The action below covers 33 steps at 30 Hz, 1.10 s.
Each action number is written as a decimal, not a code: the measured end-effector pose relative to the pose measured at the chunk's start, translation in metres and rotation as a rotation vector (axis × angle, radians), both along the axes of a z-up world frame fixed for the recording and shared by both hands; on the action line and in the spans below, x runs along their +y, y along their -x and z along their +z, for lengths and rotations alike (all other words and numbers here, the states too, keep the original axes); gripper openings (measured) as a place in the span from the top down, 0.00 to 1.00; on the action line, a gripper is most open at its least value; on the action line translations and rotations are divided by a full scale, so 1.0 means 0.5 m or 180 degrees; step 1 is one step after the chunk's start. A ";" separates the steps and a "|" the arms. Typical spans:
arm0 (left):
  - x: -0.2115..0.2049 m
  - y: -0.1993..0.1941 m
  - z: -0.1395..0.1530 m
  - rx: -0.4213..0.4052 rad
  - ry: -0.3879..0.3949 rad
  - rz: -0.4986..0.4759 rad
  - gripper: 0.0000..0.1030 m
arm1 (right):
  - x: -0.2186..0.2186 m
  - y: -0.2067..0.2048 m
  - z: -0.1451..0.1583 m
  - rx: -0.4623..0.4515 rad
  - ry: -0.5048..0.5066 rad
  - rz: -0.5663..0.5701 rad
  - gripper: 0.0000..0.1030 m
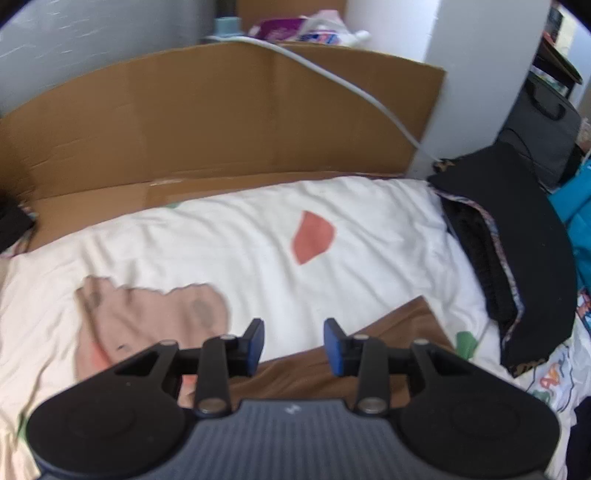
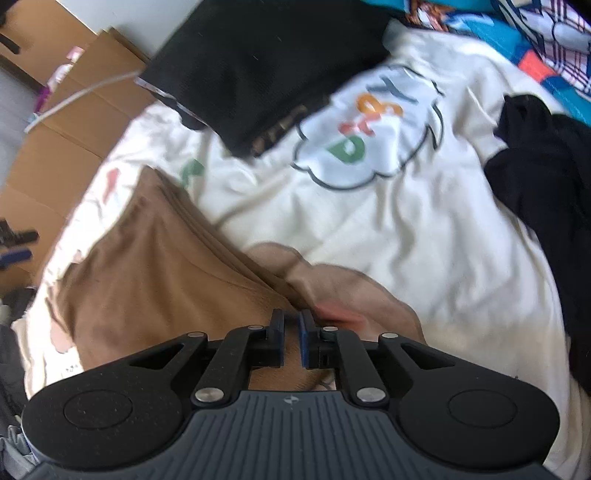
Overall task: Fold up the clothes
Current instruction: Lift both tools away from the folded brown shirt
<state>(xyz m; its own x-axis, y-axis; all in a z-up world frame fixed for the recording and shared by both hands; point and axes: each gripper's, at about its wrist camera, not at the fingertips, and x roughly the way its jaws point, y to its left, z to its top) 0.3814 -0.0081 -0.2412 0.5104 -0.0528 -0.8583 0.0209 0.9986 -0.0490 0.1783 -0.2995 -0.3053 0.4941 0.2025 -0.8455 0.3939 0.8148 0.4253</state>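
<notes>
A brown garment lies partly folded on a cream printed bedsheet. In the left wrist view its corner reaches up beside my left gripper, which is open and empty above the garment's edge. My right gripper is nearly closed over the brown garment's near edge, with only a narrow gap between the blue pads; whether cloth is pinched between them is hidden. A stack of folded black clothes sits at the sheet's right side and shows at the top of the right wrist view.
A cardboard sheet stands behind the bed, with a white cable draped over it. A loose black garment lies at the right. A blue patterned blanket lies beyond. A white pillar stands at the back right.
</notes>
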 end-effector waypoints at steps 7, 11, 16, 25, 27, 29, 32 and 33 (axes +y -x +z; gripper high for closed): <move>0.032 0.061 -0.057 0.0226 -0.0002 0.0095 0.65 | 0.034 -0.034 0.000 -0.0101 -0.0088 0.0333 0.92; 0.062 0.086 -0.110 0.0348 0.0036 0.0258 0.73 | 0.035 -0.066 -0.011 -0.0099 -0.0124 0.0473 0.92; 0.084 0.087 -0.148 0.0377 0.0033 0.0342 0.74 | 0.034 -0.085 -0.026 -0.0044 -0.0024 0.0584 0.90; 0.097 0.039 -0.169 0.0318 0.0040 0.0335 0.74 | 0.016 -0.076 -0.029 -0.0064 0.0056 0.0479 0.90; 0.098 0.035 -0.170 0.0272 0.0037 0.0361 0.74 | 0.010 -0.074 -0.028 -0.0050 0.0106 0.0443 0.90; 0.099 0.034 -0.164 0.0248 0.0068 0.0436 0.75 | -0.003 -0.071 -0.026 -0.0009 0.0195 0.0377 0.92; 0.098 0.042 -0.148 0.0224 0.0150 0.0531 0.75 | -0.014 -0.064 -0.021 -0.0019 0.0216 0.0327 0.91; 0.095 0.047 -0.141 0.0211 0.0132 0.0514 0.75 | -0.013 -0.062 -0.018 -0.0030 0.0219 0.0337 0.91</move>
<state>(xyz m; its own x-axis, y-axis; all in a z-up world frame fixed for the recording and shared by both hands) 0.3580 0.0393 -0.3118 0.4575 -0.0107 -0.8892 -0.1443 0.9858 -0.0862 0.2095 -0.3061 -0.3144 0.4809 0.1956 -0.8547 0.3005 0.8790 0.3703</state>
